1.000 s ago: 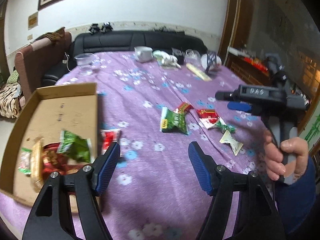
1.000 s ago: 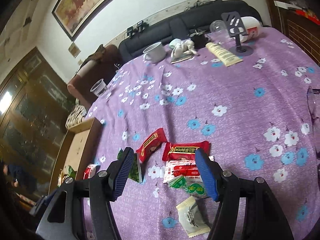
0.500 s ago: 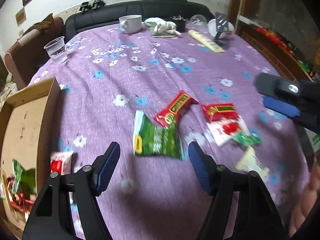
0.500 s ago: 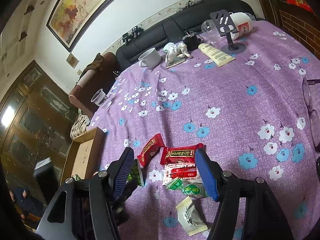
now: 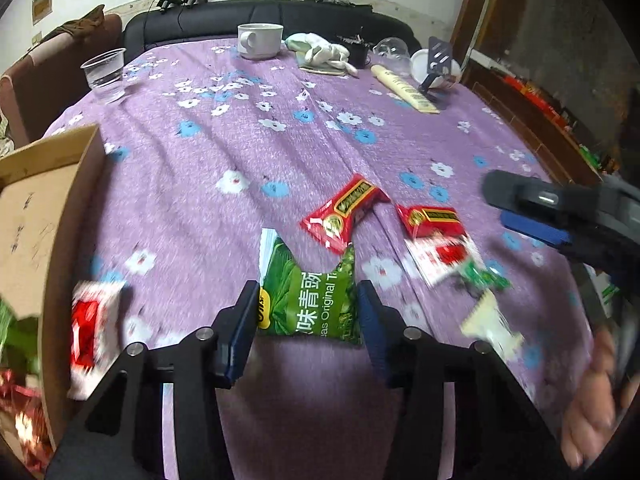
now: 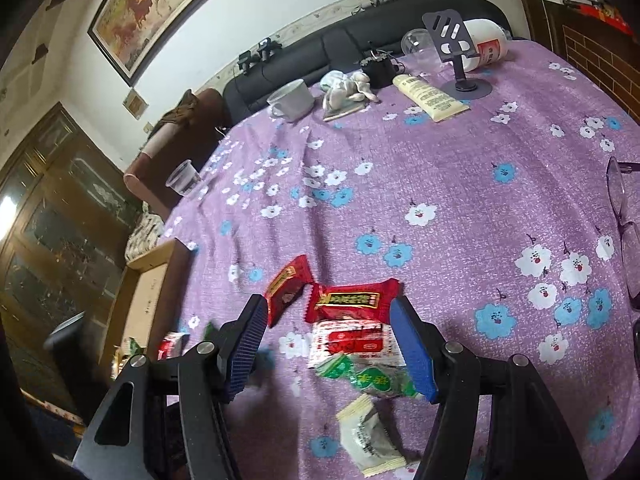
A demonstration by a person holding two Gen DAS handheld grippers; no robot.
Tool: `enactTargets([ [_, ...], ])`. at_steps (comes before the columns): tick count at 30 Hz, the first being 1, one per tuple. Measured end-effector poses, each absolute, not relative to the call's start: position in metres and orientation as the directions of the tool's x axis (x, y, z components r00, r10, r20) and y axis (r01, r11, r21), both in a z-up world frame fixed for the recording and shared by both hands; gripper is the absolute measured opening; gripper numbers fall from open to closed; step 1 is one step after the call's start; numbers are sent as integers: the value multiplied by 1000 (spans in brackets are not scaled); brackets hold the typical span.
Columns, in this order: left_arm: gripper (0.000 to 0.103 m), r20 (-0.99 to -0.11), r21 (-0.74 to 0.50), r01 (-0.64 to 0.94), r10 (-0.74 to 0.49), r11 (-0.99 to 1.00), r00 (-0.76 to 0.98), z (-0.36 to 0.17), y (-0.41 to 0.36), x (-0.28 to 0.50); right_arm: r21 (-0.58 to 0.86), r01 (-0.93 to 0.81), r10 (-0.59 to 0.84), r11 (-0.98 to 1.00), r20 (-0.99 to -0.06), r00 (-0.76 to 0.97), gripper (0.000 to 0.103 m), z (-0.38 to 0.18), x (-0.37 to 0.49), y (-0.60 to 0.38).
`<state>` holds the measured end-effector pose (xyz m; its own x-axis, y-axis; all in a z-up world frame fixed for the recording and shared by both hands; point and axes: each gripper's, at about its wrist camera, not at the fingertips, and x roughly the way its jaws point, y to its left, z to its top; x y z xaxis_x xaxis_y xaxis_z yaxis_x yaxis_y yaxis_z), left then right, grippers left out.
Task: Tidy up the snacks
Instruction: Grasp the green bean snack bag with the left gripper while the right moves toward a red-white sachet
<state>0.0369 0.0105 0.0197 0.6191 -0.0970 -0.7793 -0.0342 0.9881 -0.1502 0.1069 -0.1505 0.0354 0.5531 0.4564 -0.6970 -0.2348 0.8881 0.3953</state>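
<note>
The left gripper point(image 5: 306, 312) had its two blue pads on either side of a flat green snack packet with white writing point(image 5: 308, 296), and its jaws were closing in on the packet; whether the pads were touching it yet was hard to tell. The packet lay flat on the purple tablecloth with white and blue flowers point(image 5: 224, 152). Just to the left sat a brown cardboard box with low walls point(image 5: 60, 208). Inside its near corner were some blurry green and shiny red wrappers point(image 5: 16, 360), and the far part of the box floor was bare. A small red and white packet point(image 5: 90, 332) lay against the outside of the box wall. The right gripper point(image 6: 332, 344) was spread wide over a little pile of snacks and pinched nothing. A white and red packet point(image 6: 352, 340) and a small green wrapped sweet point(image 6: 372, 378) lay between its pads, and a pale cream packet point(image 6: 368, 440) lay nearer. Just past them were two red packets with dark labels point(image 6: 348, 300). Far across the table stood a clear plastic cup point(image 5: 104, 76), which looked like it had a little water in it, and a white mug point(image 5: 260, 40), whose inside could not be seen.
</note>
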Motion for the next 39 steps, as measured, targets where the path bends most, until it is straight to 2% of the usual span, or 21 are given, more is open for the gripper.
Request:
enactTargets([
  [6, 47, -767, -156, 3, -123, 988, 630, 21, 19, -3, 354, -212, 410, 911, -721, 558, 66, 27, 113, -150],
  [11, 47, -719, -127, 37, -118, 991, 685, 30, 13, -16, 330, -150, 356, 932, -754, 552, 67, 13, 126, -158],
  [17, 47, -703, -117, 66, -129, 991, 699, 31, 9, -17, 369, -167, 399, 914, -750, 527, 67, 4, 136, -160],
  [21, 47, -688, -137, 58, -137, 989, 713, 33, 13, -21, 467, -279, 544, 839, -726, 421, 67, 2, 128, -142],
  [24, 47, -679, -144, 61, -143, 988, 720, 34, 14, -23, 568, -384, 683, 728, -651, 331, 65, 8, 120, -130],
  [29, 47, -677, -148, 59, -145, 987, 722, 34, 15, -23, 428, -389, 575, 816, -676, 461, 67, 20, 110, -128],
  [34, 47, -650, -189, 49, -162, 981, 743, 38, 24, -30, 431, -383, 572, 817, -687, 448, 67, 17, 112, -126],
  [39, 47, -663, -242, 32, -189, 970, 725, 39, 38, -34, 389, -498, 602, 775, -694, 395, 67, 18, 102, -101],
])
